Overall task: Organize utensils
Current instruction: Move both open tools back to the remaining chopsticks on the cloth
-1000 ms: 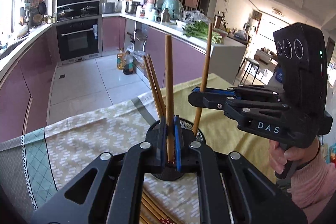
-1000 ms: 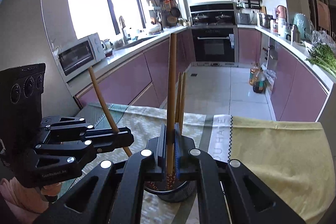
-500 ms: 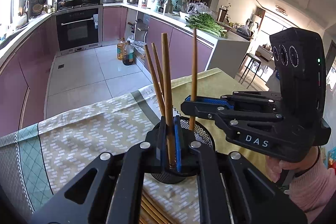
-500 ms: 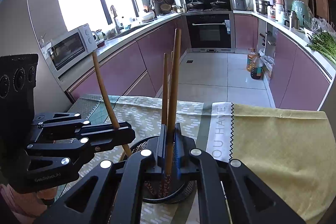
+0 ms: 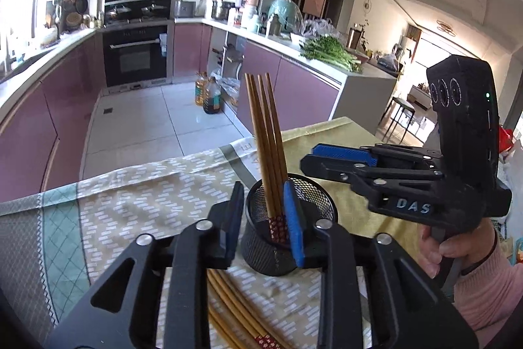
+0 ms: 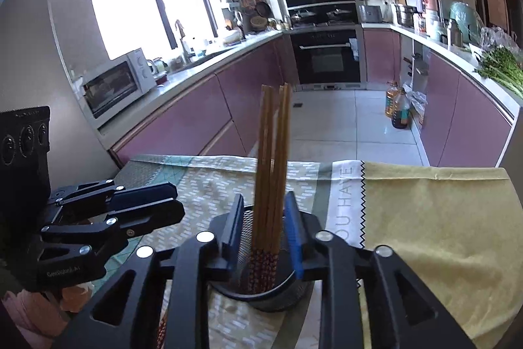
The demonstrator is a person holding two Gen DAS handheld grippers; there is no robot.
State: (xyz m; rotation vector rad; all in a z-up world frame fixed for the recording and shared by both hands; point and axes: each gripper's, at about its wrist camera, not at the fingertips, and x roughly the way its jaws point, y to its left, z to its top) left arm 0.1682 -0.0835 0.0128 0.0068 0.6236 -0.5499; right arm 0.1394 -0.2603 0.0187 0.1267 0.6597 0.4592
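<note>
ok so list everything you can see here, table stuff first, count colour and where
mesh cup: one, black, on the tablecloth, between both claws
chopsticks in cup: four, brown with red patterned ends, standing in the mesh cup, leaning together
loose chopsticks: several, brown, flat on the cloth under the left claw; count unclear
tablecloth: one, yellow and green patterned, covers the table
oil bottles: two, amber and dark, on the floor by the cabinets
greens: one bunch, green, on the counter
microwave: one, white, by the window
left claw: black, blue pads, opening around the cup's chopsticks, not pressing them
right claw: same, opening
hand: pink sleeve, holds the right claw
</note>
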